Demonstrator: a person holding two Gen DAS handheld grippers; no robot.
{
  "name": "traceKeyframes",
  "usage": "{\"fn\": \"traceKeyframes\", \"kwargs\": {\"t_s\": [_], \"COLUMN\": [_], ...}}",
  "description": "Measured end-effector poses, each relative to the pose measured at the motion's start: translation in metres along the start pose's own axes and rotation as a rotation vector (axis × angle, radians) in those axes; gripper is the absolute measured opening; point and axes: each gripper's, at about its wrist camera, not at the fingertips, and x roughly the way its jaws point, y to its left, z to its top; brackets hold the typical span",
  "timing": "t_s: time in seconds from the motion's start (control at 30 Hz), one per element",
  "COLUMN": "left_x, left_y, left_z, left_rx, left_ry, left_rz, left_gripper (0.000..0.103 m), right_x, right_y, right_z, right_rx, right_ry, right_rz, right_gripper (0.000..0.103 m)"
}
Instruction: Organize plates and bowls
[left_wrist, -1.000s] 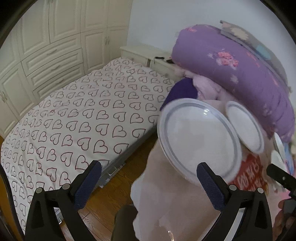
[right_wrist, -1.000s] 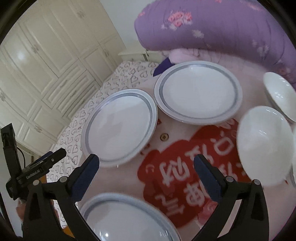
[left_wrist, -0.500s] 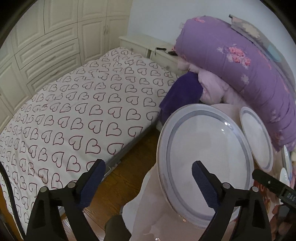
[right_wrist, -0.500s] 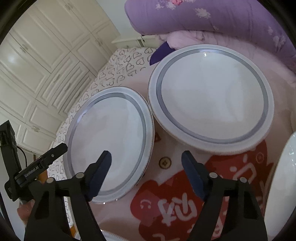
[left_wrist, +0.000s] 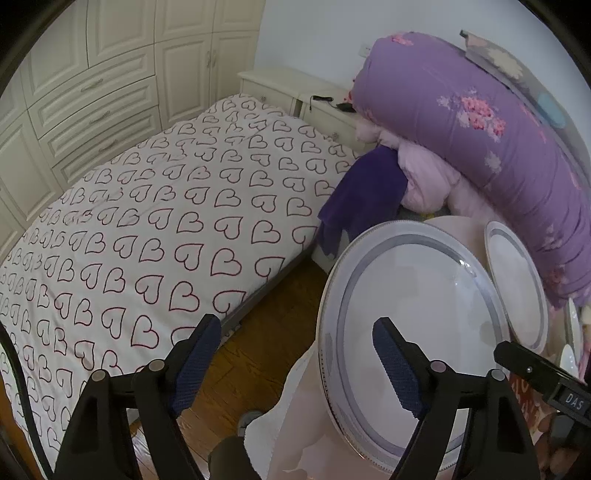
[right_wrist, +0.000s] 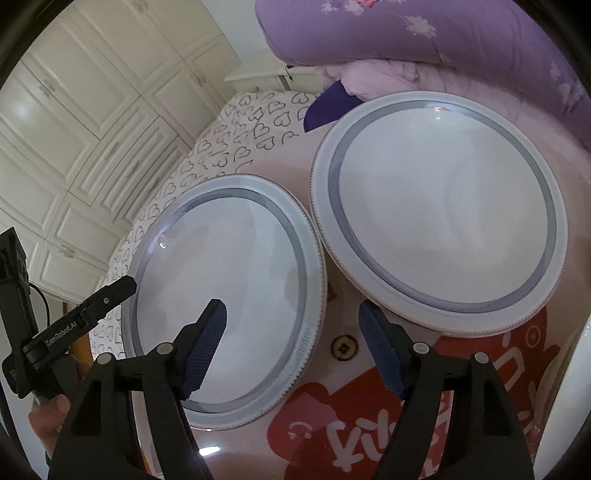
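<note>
Two white round plates with grey rim bands, one nearer (right_wrist: 229, 295) and one farther (right_wrist: 439, 206), side by side on the pink tablecloth with red print (right_wrist: 369, 424). Left gripper (left_wrist: 291, 363) part-open, jaws just narrowing, straddling the nearer plate's left rim, gripping nothing. Right gripper (right_wrist: 291, 350) likewise part-open, astride that plate's right rim, empty.

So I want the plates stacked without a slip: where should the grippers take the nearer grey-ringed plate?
Probably by the raised rim of the nearer plate, at opposite sides: left gripper at its table-edge side, right gripper at the side facing the far plate. It lies flat, so only the rim offers purchase.
</note>
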Motion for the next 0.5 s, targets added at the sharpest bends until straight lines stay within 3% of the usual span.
{"fn": "traceKeyframes", "kwargs": {"t_s": [0.33, 0.4, 0.47, 0.5], "left_x": [-0.004, -0.001, 0.002, 0.005], "left_y": [0.005, 0.006, 0.008, 0.008], "left_z": [-0.003, -0.002, 0.0, 0.0], "left_rx": [0.003, 0.0, 0.006, 0.009], "left_ry": [0.001, 0.016, 0.043, 0.058], "left_rz": [-0.014, -0.032, -0.061, -0.084], "left_gripper": [0.078, 0.062, 0.034, 0.03], "right_x": [0.003, 0.006, 0.009, 0.011], "right_y": [0.0, 0.0, -0.001, -0.001], "right_z": [0.002, 0.003, 0.005, 0.005], "right_rx": [0.012, 0.018, 0.024, 0.028], "right_ry": [0.012, 0.014, 0.022, 0.028], "right_rz": [-0.001, -0.003, 0.006, 0.008], "right_gripper": [0.075, 0.069, 0.051, 0.038]}}
